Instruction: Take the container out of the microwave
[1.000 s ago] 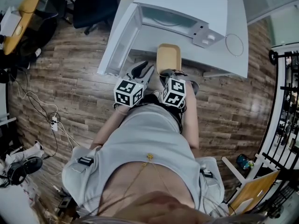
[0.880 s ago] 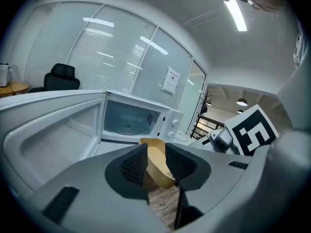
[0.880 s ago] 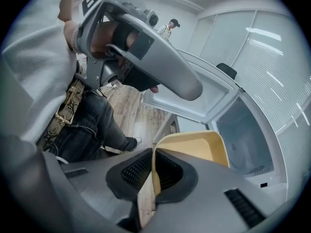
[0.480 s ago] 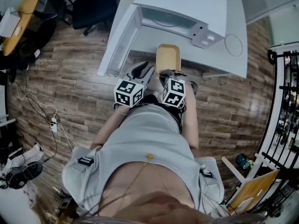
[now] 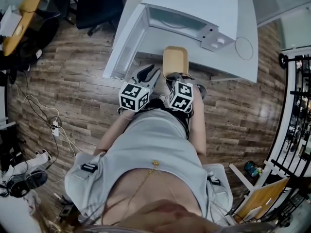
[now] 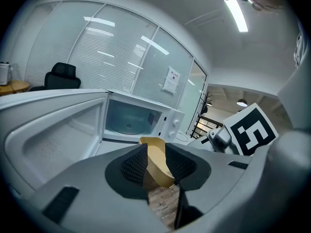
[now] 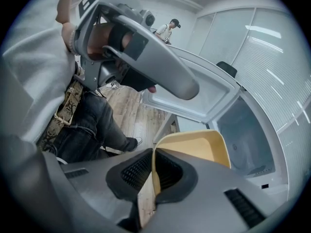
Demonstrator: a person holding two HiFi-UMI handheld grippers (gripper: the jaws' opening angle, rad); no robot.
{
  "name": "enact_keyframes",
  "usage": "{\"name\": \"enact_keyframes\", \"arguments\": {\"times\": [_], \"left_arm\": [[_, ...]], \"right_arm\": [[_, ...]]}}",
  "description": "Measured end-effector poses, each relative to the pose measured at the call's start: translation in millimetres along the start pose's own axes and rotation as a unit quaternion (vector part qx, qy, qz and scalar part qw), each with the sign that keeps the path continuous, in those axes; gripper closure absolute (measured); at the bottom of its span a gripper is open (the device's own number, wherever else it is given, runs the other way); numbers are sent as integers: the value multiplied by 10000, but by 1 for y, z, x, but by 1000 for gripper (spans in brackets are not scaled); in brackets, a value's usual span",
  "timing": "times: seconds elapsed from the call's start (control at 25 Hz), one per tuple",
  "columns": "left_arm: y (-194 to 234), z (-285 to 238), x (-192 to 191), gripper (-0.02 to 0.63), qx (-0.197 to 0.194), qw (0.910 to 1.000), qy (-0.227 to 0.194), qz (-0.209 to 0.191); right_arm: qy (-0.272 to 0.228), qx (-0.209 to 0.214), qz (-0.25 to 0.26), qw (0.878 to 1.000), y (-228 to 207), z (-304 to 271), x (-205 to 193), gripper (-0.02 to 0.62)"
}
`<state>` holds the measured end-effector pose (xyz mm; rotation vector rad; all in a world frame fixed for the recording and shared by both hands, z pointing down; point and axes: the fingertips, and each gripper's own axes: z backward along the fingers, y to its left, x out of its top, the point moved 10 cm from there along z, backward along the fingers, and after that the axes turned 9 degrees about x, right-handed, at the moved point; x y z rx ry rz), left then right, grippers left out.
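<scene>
Container (image 5: 175, 61) wall sits pinched between jaws of right gripper (image 7: 152, 168).

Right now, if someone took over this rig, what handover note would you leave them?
Right tool: shut on the near rim of the yellow container.
Left tool: open and empty, just beside the container.
Container: outside the microwave, held in front of its open door, at the table edge.
Done: container is out of the cavity.
Left: set it down; I cannot tell whether it rests on the table.
</scene>
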<state>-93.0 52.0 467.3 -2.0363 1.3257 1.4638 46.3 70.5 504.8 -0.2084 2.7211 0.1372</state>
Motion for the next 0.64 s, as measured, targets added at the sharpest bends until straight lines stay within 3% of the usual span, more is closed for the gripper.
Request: {"name": "enact_keyframes", "arguments": {"times": [0.64], "left_arm": [[1, -1, 4, 485, -20, 10000, 5, -18]], "right_arm": [[98, 21, 76, 9999, -4, 1, 2, 566]]}}
